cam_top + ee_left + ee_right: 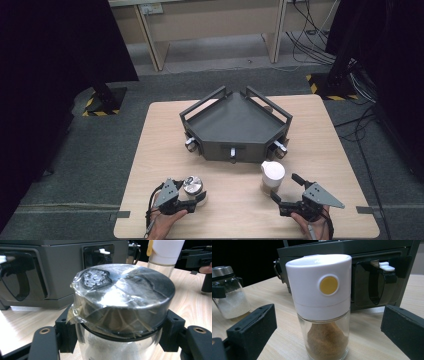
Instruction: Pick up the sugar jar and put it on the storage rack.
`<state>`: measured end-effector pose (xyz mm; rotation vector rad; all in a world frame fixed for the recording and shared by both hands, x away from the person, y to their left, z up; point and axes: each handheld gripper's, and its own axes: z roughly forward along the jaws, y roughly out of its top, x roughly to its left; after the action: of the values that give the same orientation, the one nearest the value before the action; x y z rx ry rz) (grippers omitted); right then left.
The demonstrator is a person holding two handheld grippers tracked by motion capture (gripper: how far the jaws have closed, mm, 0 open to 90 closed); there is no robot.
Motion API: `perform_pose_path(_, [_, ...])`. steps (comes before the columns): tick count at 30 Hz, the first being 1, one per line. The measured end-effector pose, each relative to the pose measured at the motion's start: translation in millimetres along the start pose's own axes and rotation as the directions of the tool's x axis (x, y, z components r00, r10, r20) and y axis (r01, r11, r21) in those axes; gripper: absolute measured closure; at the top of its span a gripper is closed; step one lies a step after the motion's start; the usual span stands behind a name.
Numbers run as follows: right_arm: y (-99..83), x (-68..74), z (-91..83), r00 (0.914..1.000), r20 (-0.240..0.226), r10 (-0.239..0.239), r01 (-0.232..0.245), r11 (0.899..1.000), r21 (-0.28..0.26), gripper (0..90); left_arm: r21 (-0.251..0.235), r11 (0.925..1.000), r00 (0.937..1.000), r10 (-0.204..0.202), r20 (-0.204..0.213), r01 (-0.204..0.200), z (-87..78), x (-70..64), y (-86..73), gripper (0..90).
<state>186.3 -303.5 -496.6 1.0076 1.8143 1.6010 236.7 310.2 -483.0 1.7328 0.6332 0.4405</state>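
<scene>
Glass spice jars are the work in hand: a clear jar of white grains with a film-wrapped metal lid [122, 292] stands near the wooden table's [320, 150] front edge, and a white-capped glass jar of brown powder [323, 307] stands in front of the dark grey corner rack [235, 122]. The left gripper [200, 198] has its jaws closed against the first jar just under the lid, while the right gripper [285, 192] stands wide open around the second, touching nothing. Both jars look rigid, smooth, breakable and fairly light, so the glass body below the cap seems the best hold, squeezed gently.

Light wooden table [320, 150], dark grey tray [235, 122], metal-lidded jar [193, 186], white-capped jar [272, 175]
</scene>
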Motion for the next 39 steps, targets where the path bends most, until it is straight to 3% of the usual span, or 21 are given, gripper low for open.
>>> perform_pose_path(29, [-0.7,-0.4,0.7,1.0000,-0.002,0.004,-0.004,1.000,0.001,0.6,-0.012,0.9999,0.9998,0.001,0.017,0.000,12.0,11.2,36.7,31.0])
perform_pose_path(39, [-0.8,-0.7,0.5,1.0000,-0.001,0.006,-0.006,1.000,0.000,0.6,-0.019,0.9998,0.9995,0.006,0.030,-0.005,17.7,16.7,57.3,31.0])
